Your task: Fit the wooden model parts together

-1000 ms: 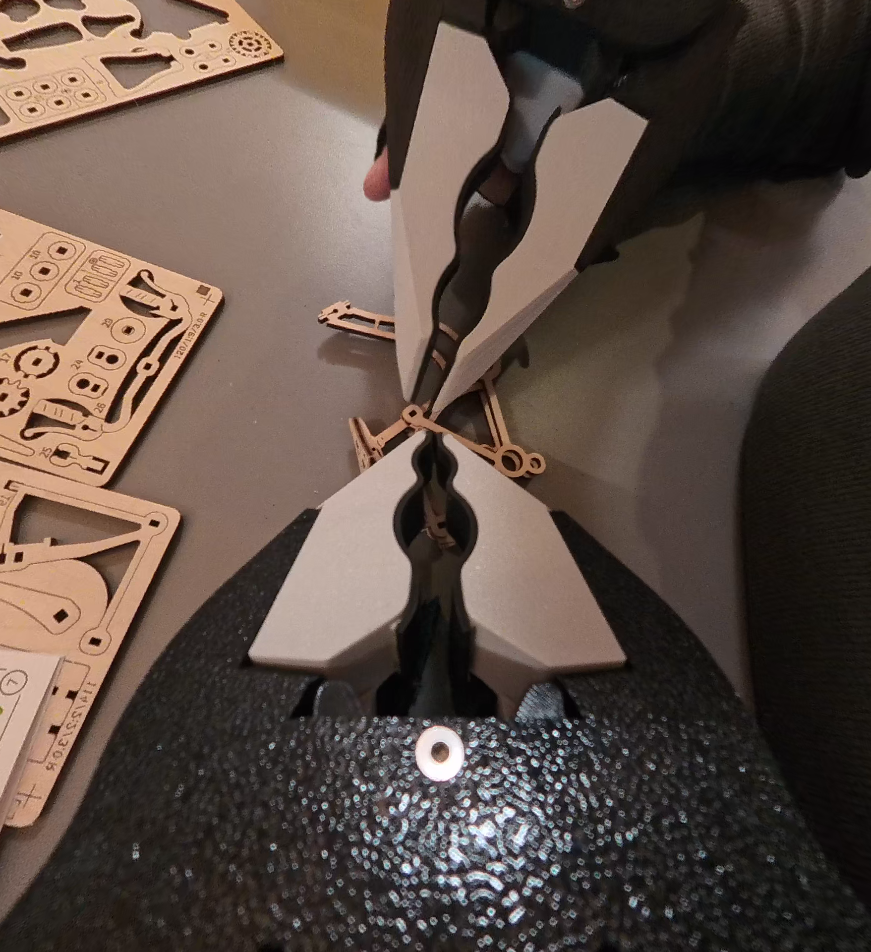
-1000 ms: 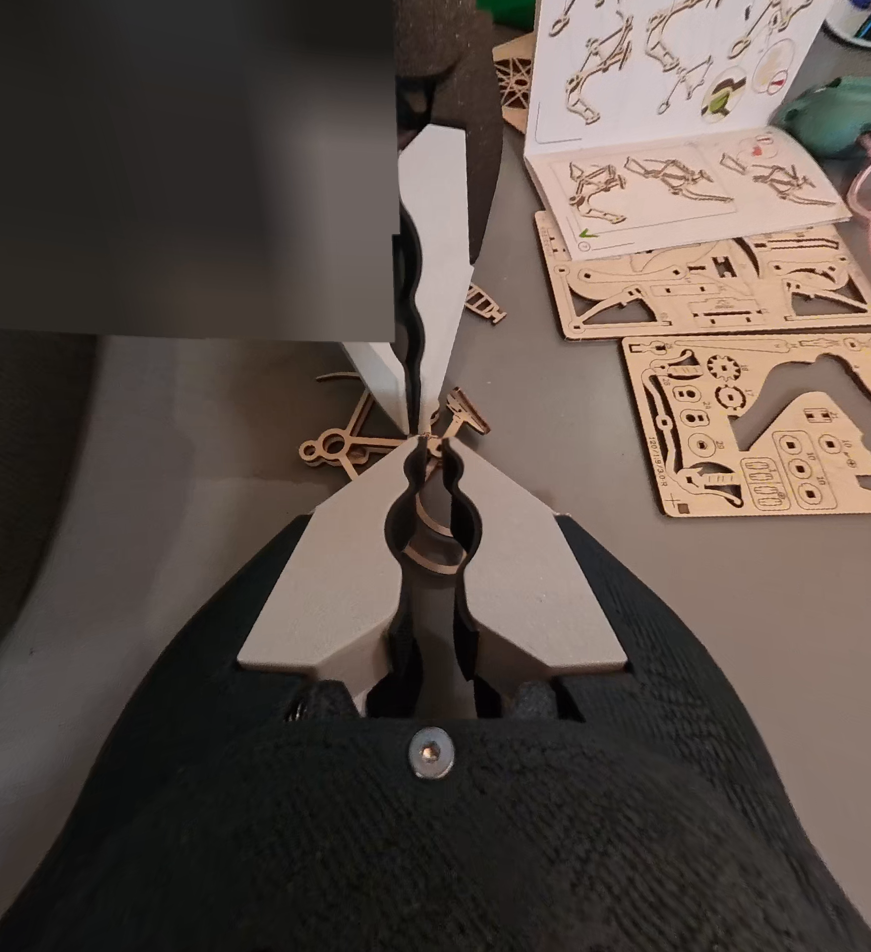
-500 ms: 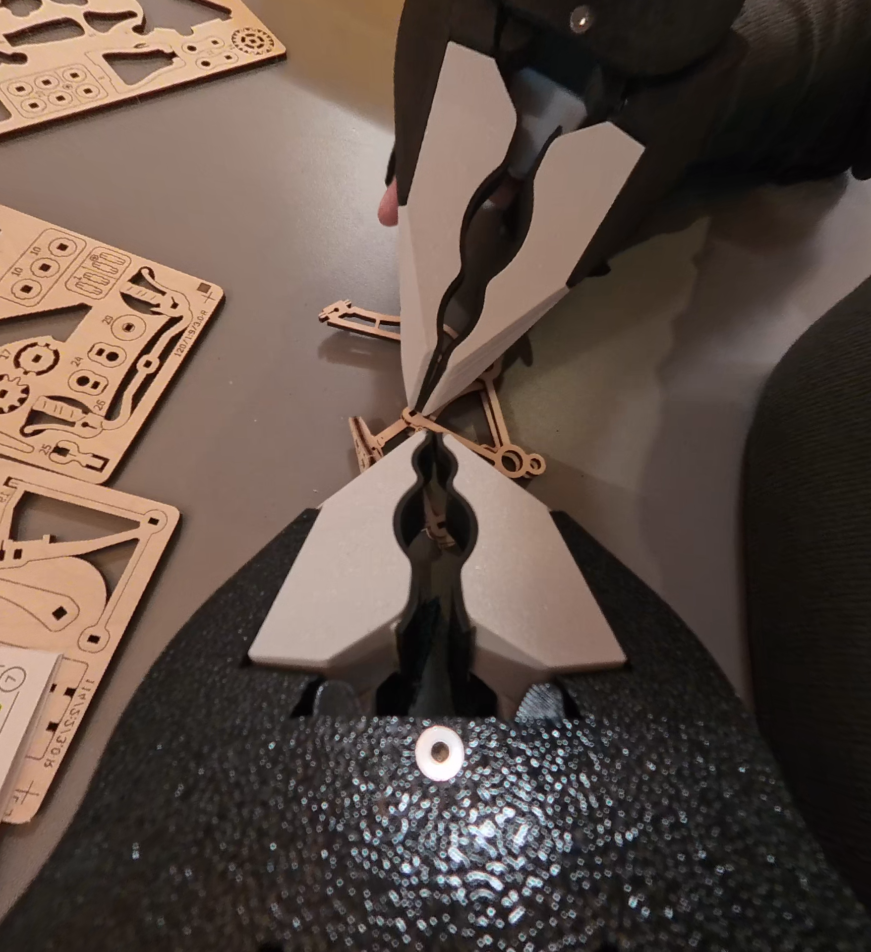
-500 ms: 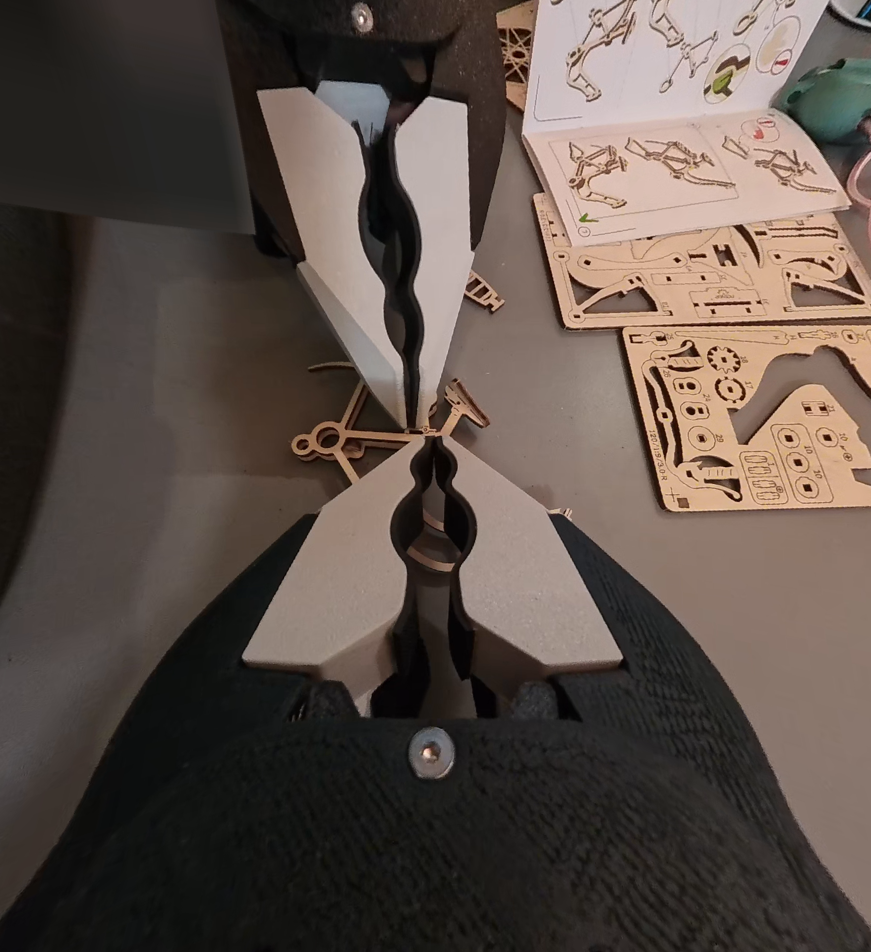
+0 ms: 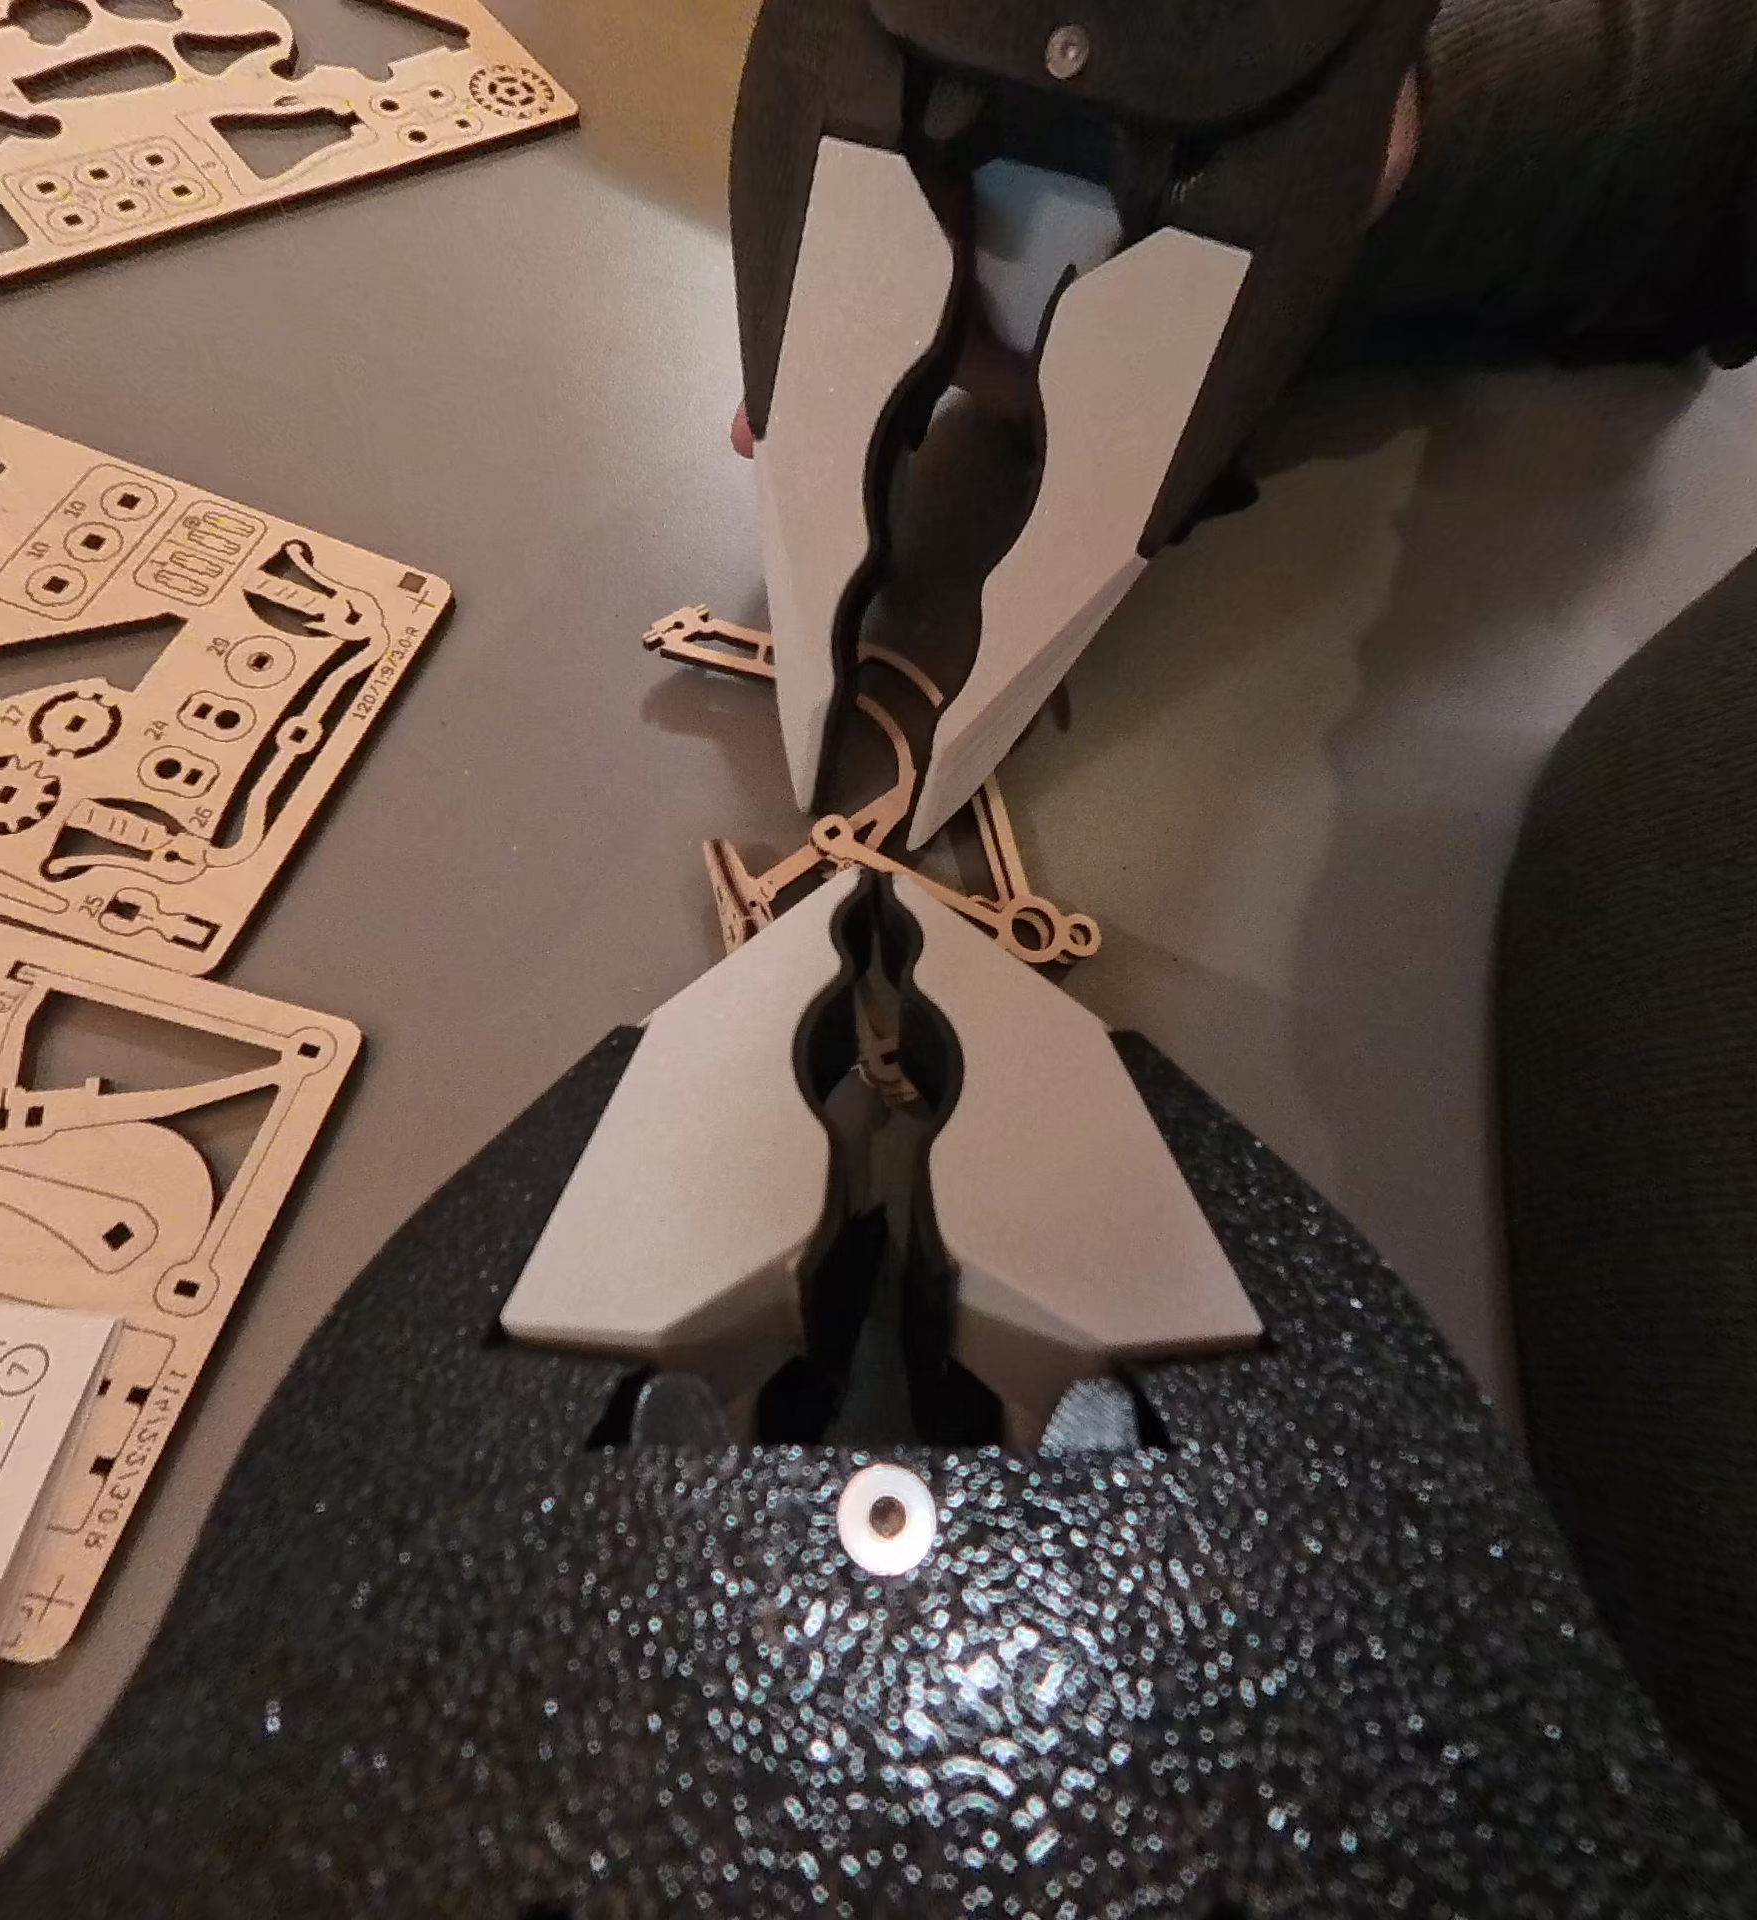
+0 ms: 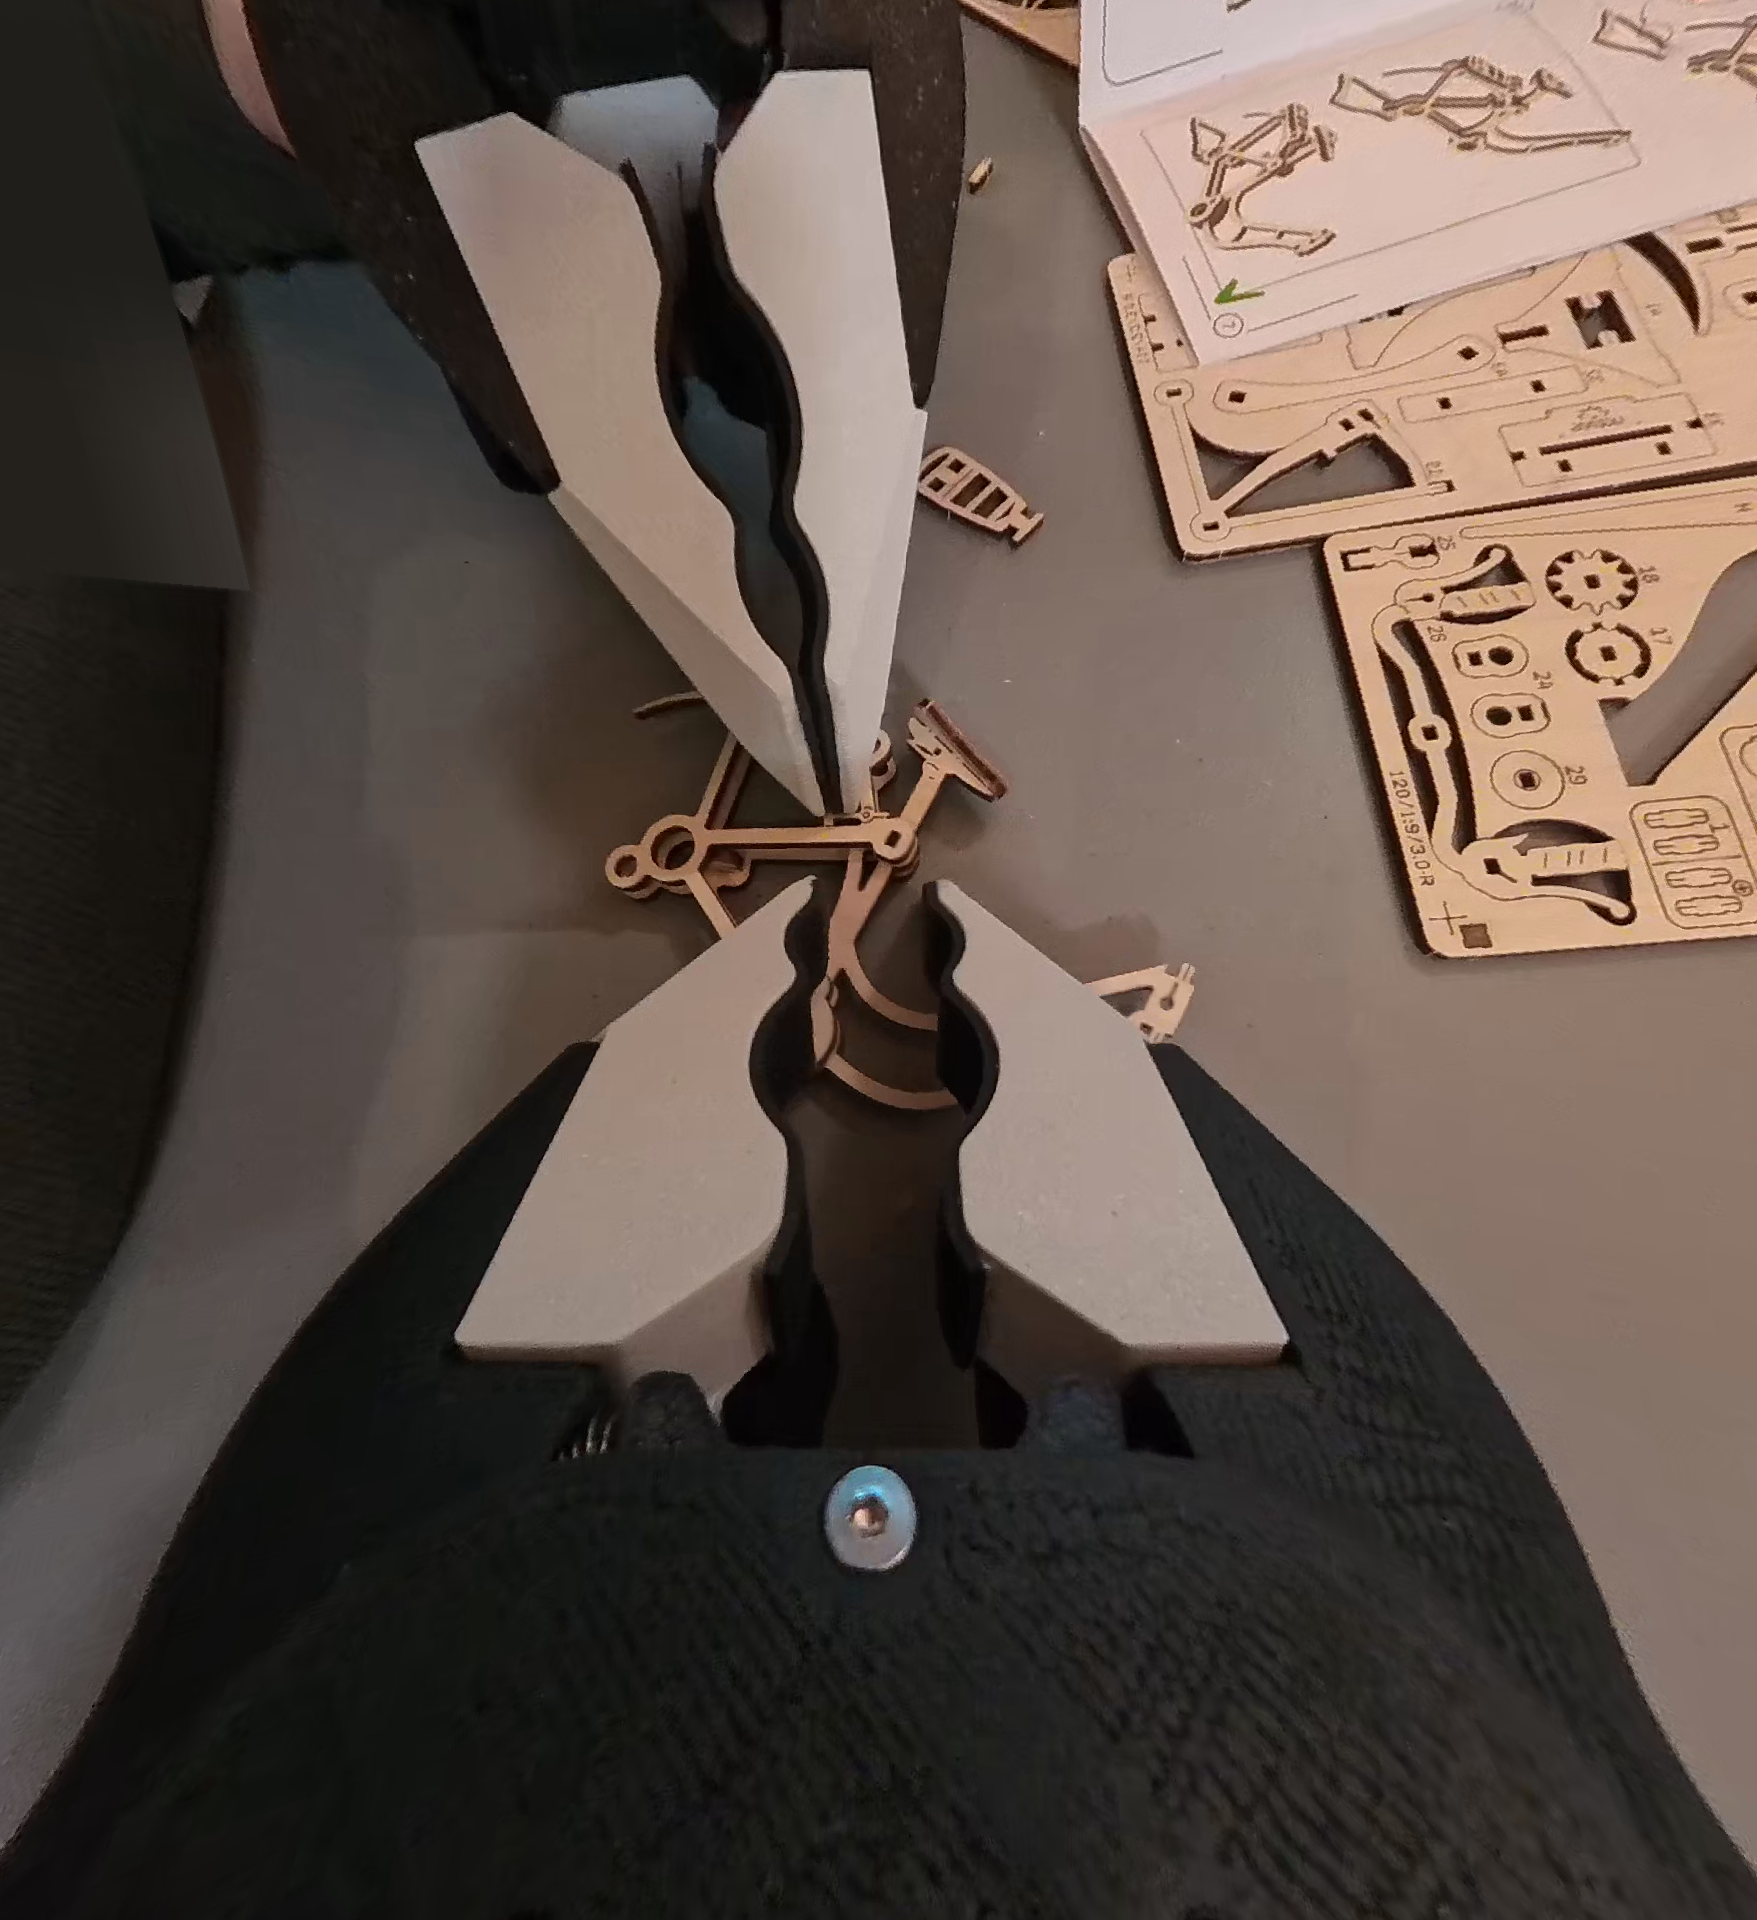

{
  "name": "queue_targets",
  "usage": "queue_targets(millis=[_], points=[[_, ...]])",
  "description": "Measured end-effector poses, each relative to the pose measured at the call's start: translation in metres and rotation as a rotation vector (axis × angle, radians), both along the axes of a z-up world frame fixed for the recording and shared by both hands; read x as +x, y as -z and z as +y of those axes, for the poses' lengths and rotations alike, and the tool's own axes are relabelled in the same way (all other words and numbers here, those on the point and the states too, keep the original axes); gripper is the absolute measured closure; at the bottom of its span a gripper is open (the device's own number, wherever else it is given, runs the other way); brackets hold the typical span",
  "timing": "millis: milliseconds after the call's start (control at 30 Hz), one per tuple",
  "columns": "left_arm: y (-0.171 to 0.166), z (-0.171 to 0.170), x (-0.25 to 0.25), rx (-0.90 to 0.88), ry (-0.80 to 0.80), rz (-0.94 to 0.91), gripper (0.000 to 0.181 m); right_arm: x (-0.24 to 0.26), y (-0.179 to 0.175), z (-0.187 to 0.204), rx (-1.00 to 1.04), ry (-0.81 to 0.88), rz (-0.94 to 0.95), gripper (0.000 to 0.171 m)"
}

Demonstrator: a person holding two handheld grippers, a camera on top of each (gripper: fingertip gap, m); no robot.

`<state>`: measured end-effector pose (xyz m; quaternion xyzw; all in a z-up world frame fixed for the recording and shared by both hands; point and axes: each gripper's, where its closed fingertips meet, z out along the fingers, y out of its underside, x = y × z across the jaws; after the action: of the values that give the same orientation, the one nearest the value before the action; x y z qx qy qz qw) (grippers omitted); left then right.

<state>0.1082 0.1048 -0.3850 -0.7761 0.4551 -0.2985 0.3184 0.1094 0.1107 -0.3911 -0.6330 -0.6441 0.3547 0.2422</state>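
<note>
Left gripper (image 5: 876, 883): pinched shut on the wooden model assembly (image 6: 801, 831), at its thin crossbar
Right gripper (image 6: 874, 891): jaws parted, tips either side of a curved wooden part (image 6: 879, 1013) but not clamping it
Assembly place: just above the grey table (image 6: 1165, 1195), between the two grippers, a ring end (image 5: 1035, 925) sticking out sideways
Progress: several pieces look already joined; fretted sheets (image 5: 157, 727) with many parts unpunched suggest much is left
Loose bits: a small ribbed piece (image 6: 973, 490) lies near, an instruction booklet (image 6: 1373, 156) beyond
Hard to tell: whether the curved part is seated in its joint; the tips hide it
</note>
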Motion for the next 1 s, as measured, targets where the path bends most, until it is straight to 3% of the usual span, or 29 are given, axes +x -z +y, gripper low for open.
queue_targets(millis=[33,167,267,400,900,1000], points=[[0.000,0.000,0.000,0.000,0.000,0.000,0.181,0.000,0.000,-0.001,0.011,-0.003,-0.003,0.155],[0.000,0.000,0.000,-0.002,0.002,-0.002,0.181,-0.002,-0.011,0.001,0.131,-0.029,0.050,0.156],[0.000,0.000,0.000,-0.007,0.002,-0.008,0.181,-0.005,-0.024,-0.021,0.135,-0.148,0.147,0.165],[0.000,0.000,0.000,-0.009,0.002,-0.009,0.181,-0.009,-0.019,-0.025,0.214,-0.173,0.136,0.171],[-0.002,-0.007,-0.002,-0.021,0.064,-0.009,0.181,-0.010,-0.009,-0.023,0.113,-0.127,0.088,0.171],[-0.022,-0.004,-0.014,0.124,0.081,-0.008,0.181,-0.010,-0.009,-0.023,0.102,-0.121,0.087,0.171]])
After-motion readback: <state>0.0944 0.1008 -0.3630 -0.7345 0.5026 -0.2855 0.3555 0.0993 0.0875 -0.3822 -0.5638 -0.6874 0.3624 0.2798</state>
